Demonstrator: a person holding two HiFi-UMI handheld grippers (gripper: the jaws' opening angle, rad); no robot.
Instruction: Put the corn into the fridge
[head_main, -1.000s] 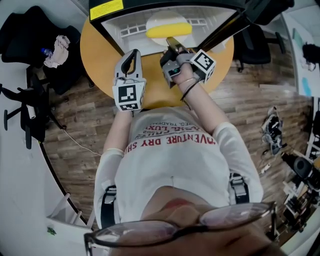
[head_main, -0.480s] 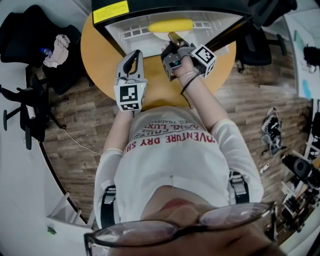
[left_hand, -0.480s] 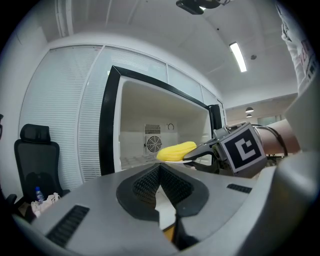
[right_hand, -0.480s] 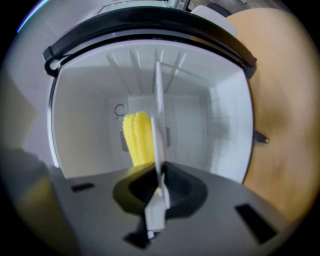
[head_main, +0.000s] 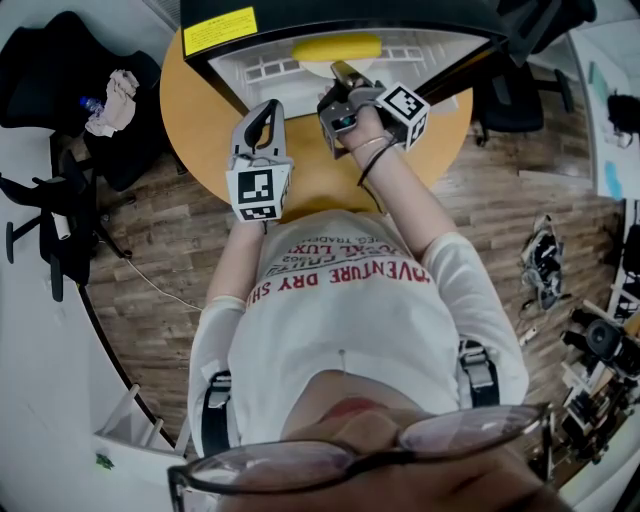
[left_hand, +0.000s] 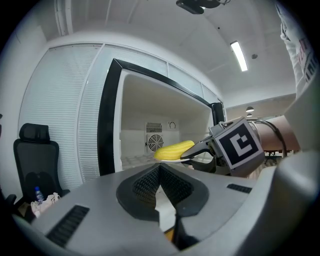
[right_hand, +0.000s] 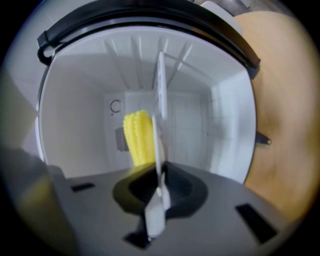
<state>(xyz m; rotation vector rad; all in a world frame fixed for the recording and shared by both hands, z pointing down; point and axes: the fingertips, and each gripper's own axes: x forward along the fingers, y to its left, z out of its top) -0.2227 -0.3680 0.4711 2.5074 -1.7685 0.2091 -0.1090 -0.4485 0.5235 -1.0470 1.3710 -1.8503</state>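
A yellow corn cob lies on a white plate just inside the open mini fridge. My right gripper is shut on the plate's near rim and holds it at the fridge mouth. In the right gripper view the plate stands edge-on between the jaws, with the corn to its left and the white fridge walls around it. My left gripper hovers over the round wooden table before the fridge, shut and holding nothing. From the left gripper view I see the corn and the right gripper at the opening.
The fridge's black door stands open to the right. A black office chair with a rag and a bottle on it is to the left of the table. A fan grille shows on the fridge's back wall.
My right gripper has carried the plate and corn forward, deeper under the fridge's top edge. The left gripper has stayed where it was.
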